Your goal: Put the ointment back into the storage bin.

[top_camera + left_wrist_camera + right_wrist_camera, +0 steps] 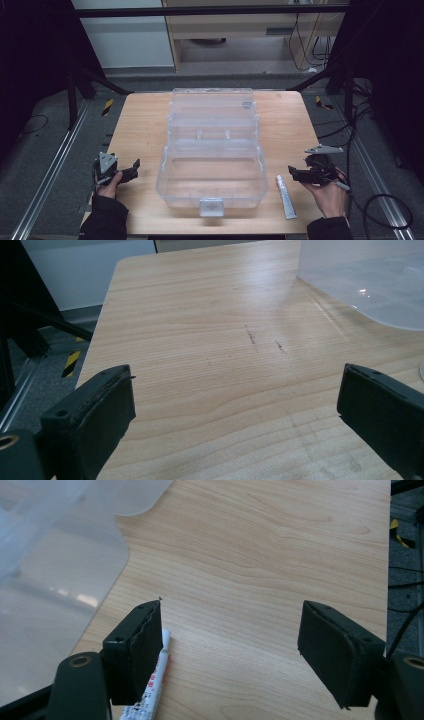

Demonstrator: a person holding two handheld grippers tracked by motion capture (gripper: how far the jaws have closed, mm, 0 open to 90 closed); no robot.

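While both hands rest at the table's (145, 125) near edge, the left gripper (131, 169) at 8 o'clock and the right gripper (295, 174) at 4 o'clock hold their jaws wide apart on nothing, probably poised to start. The tube (286, 197) lies at 5 o'clock beside the box (212, 150), whose open lid at 12 o'clock leaves an apparently empty tub ready to receive it.

Centred on the table (145, 125): an open box (212, 170), lid (212, 107) lying back toward 12 o'clock of its base. At 3 o'clock of the base, just beside it, a tube (286, 196) lying flat, lengthwise from 12 to 6. Further out at 3 o'clock, the right gripper (295, 174); at 9 o'clock of the box, apart from it, the left gripper (134, 169).
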